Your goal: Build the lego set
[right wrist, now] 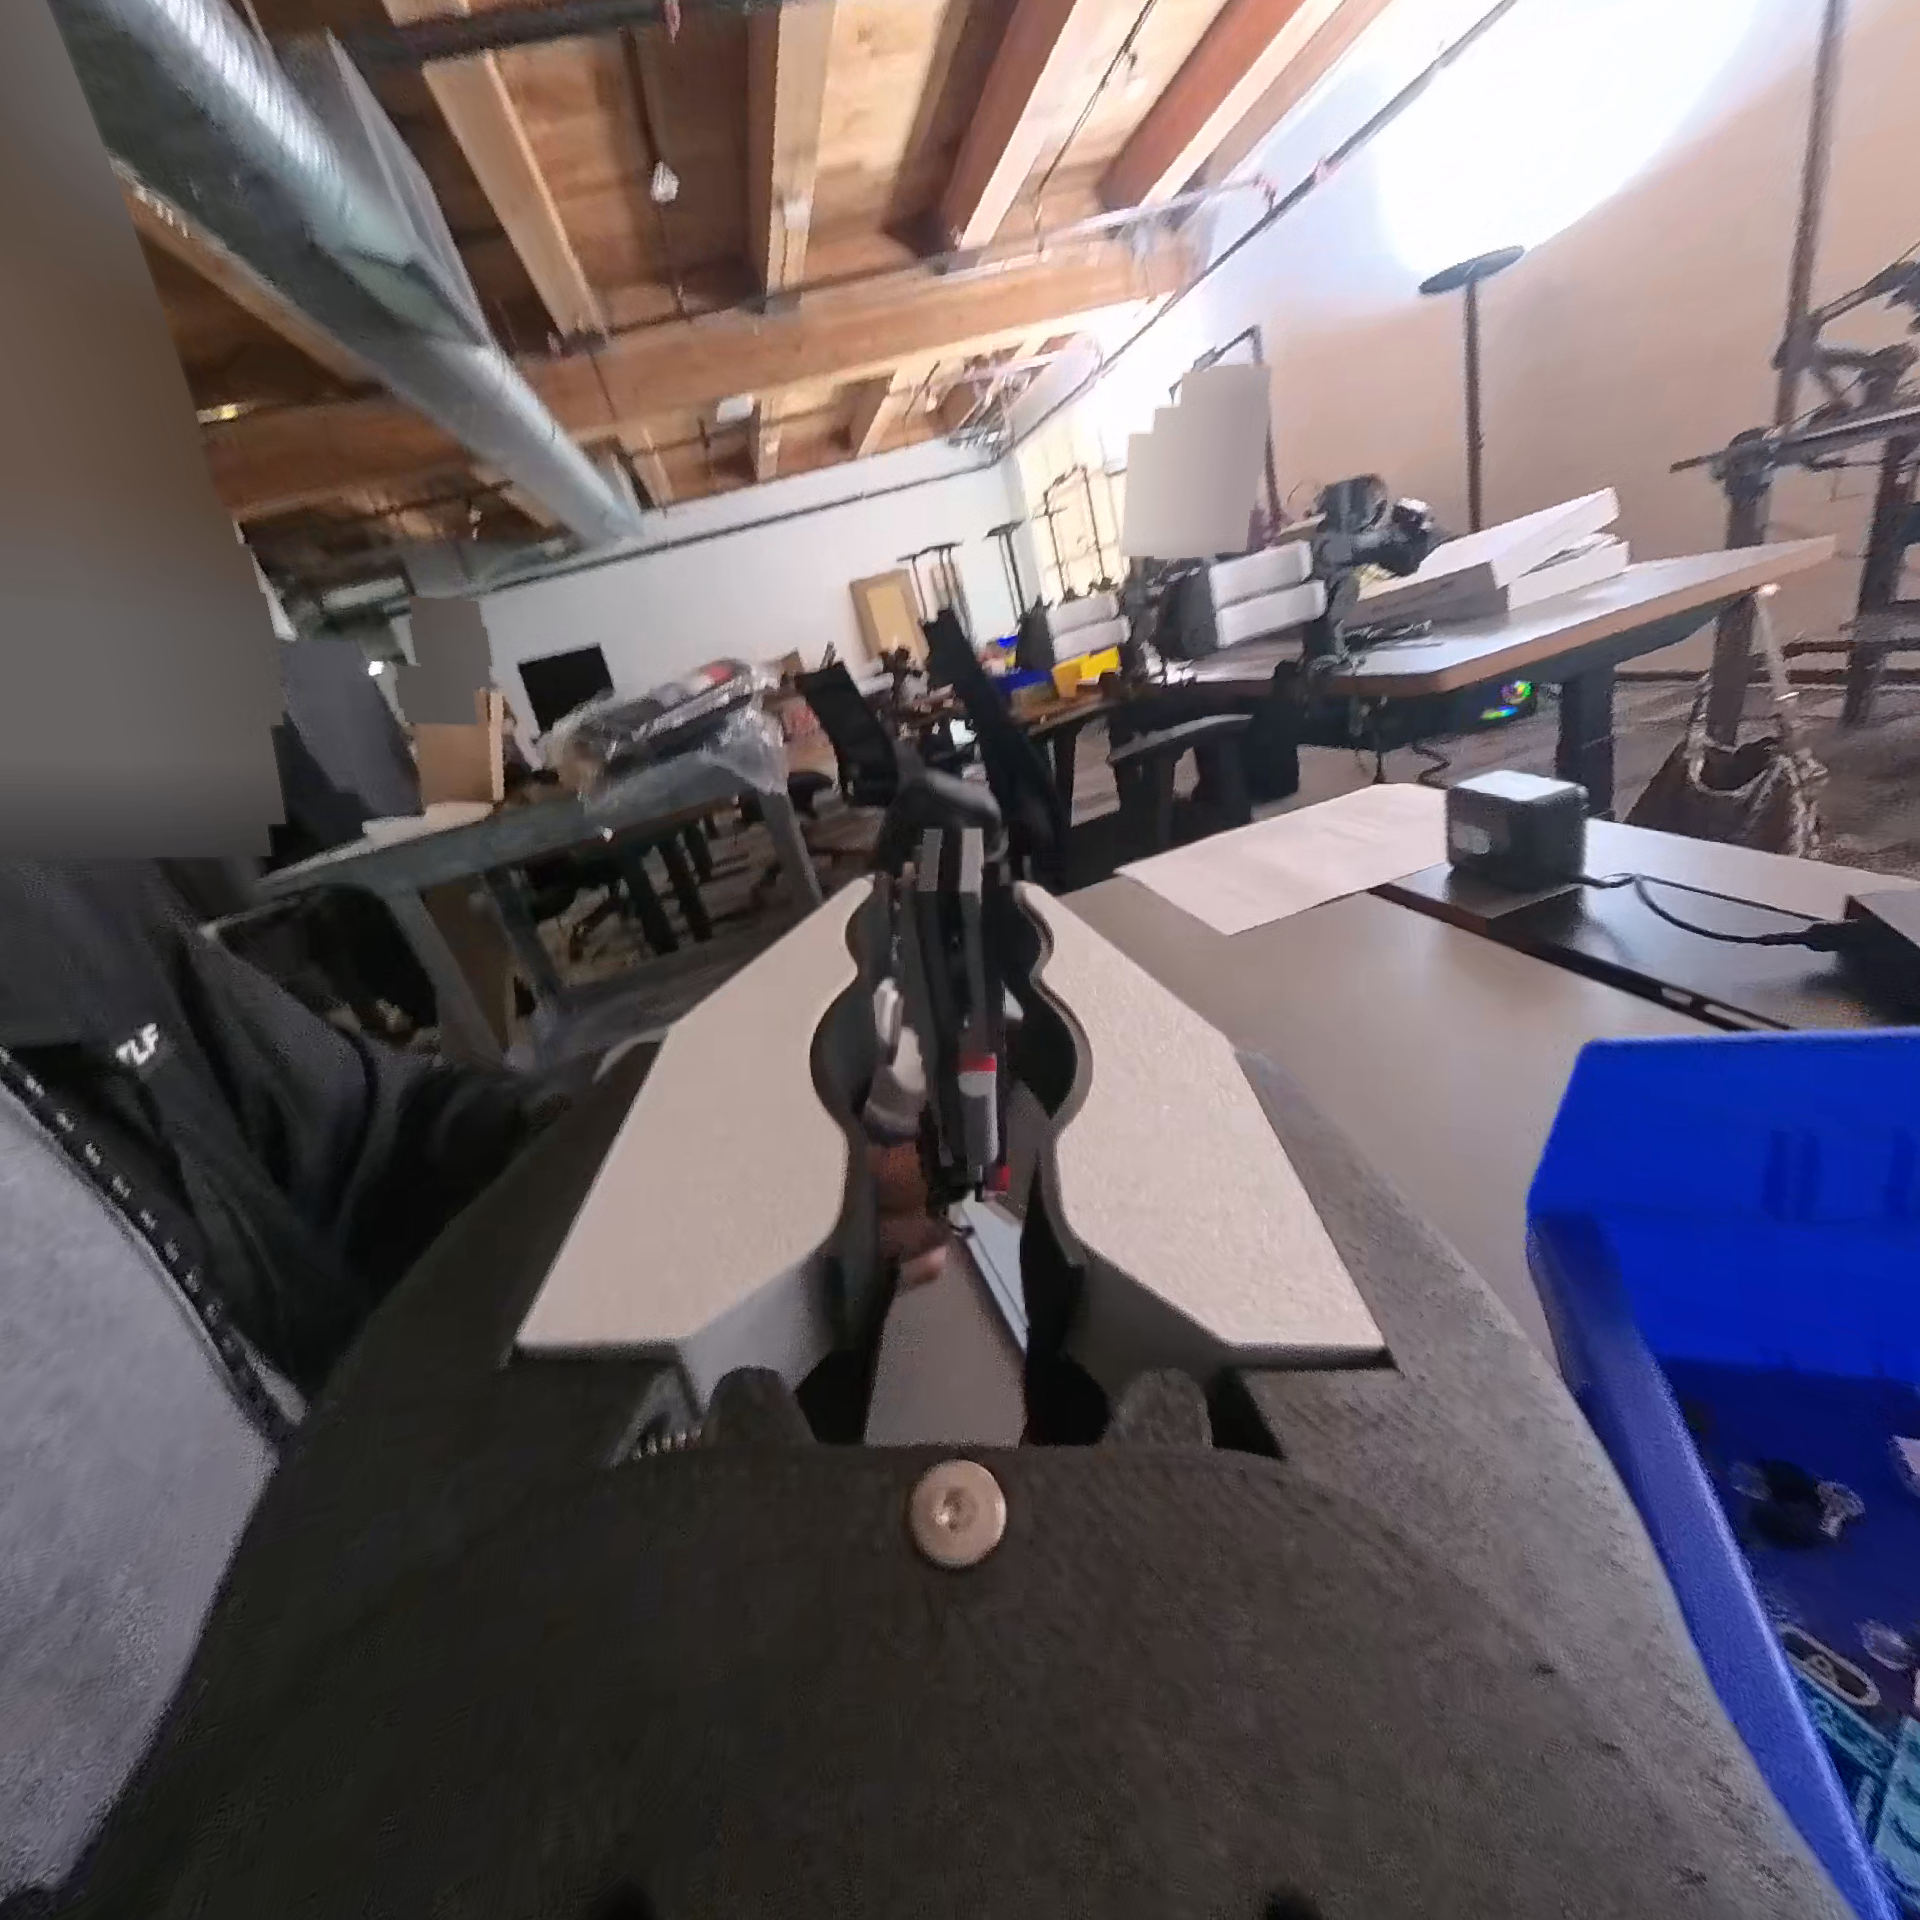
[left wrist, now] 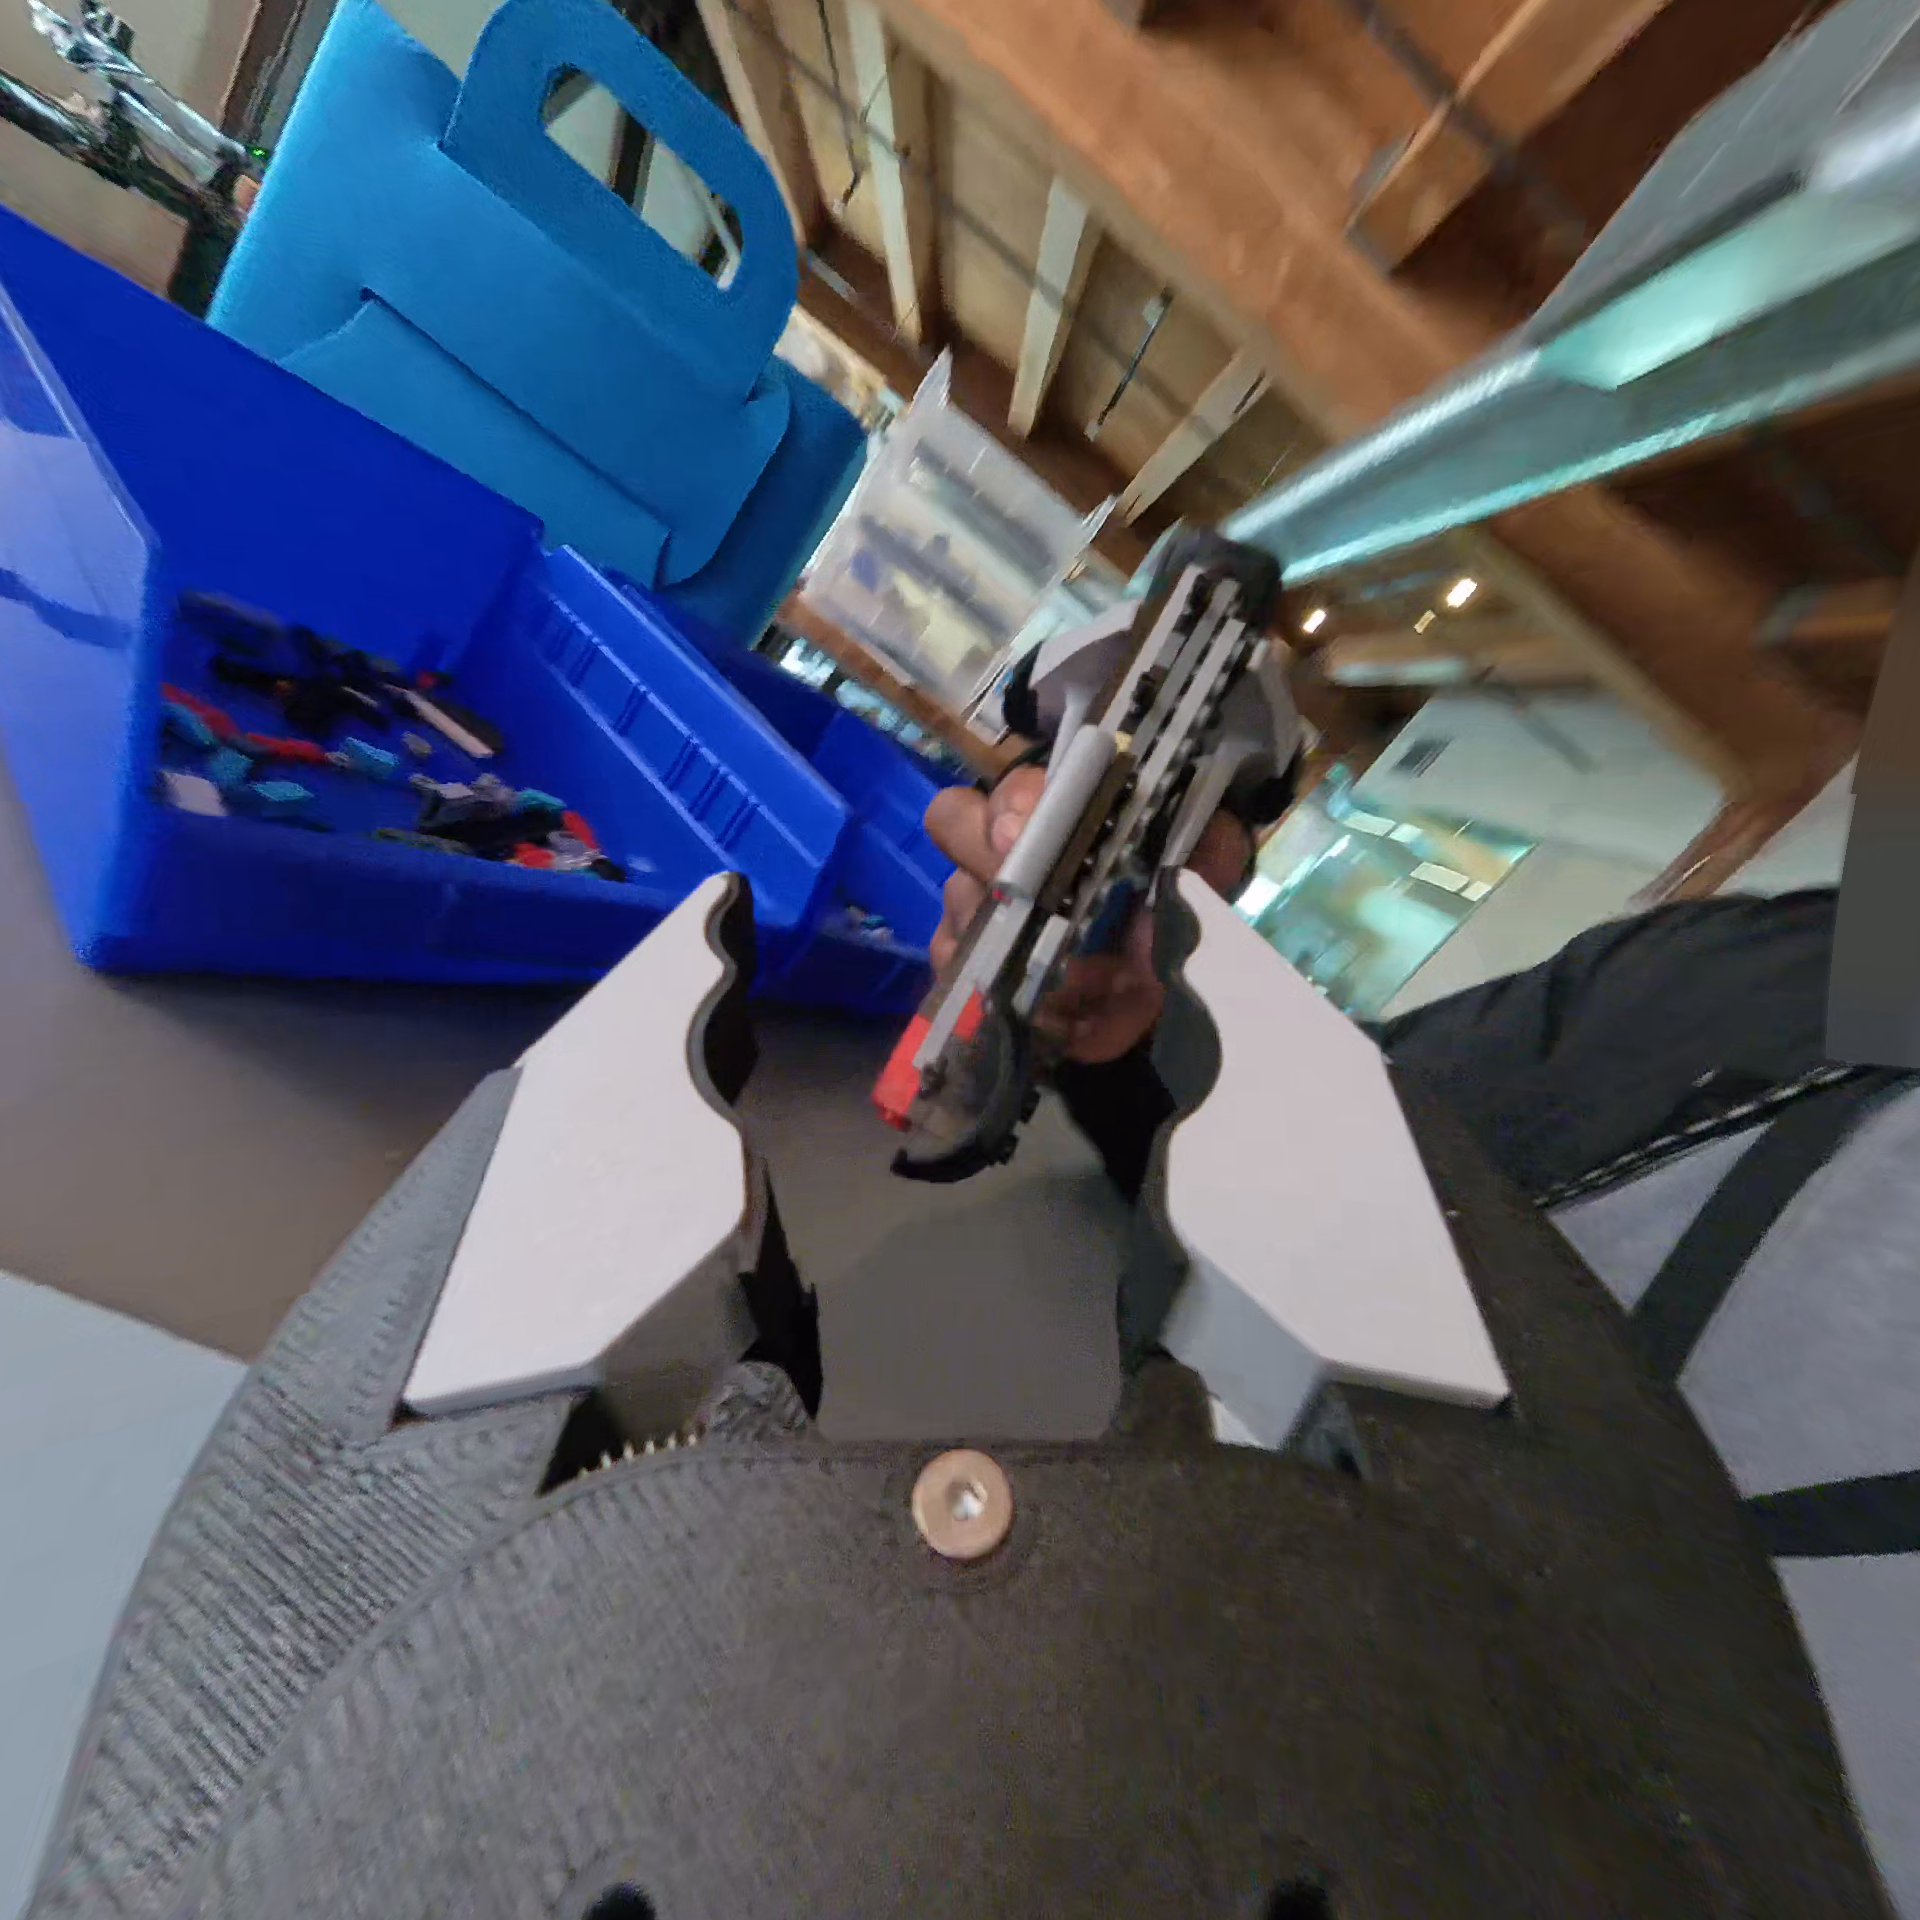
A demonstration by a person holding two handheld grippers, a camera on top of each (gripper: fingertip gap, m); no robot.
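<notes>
The partly built lego model [left wrist: 1081, 883] is a long grey and black assembly with a red end and a curved black part at the bottom. It is held up in the air, tilted, just beyond my left fingertips. My left gripper [left wrist: 956, 904] is open and empty, with its jaws wide apart on either side of the model's lower half. My right gripper [right wrist: 945, 909] is shut on the lego model [right wrist: 961, 997], which stands up between its fingers. In the left wrist view the right gripper [left wrist: 1174, 675] shows farther off, with a hand [left wrist: 977, 831] behind it.
A blue bin [left wrist: 343, 914] with several loose lego pieces [left wrist: 343, 748] stands on the dark table [left wrist: 208, 1091] at the left, with a lighter blue carrier [left wrist: 499, 270] behind it. The blue bin [right wrist: 1704, 1226] is at the right in the right wrist view. Farther off lie a paper sheet [right wrist: 1278, 852] and a small black box [right wrist: 1517, 831]. Across from one pair of fingers to the other is roughly 7 cm.
</notes>
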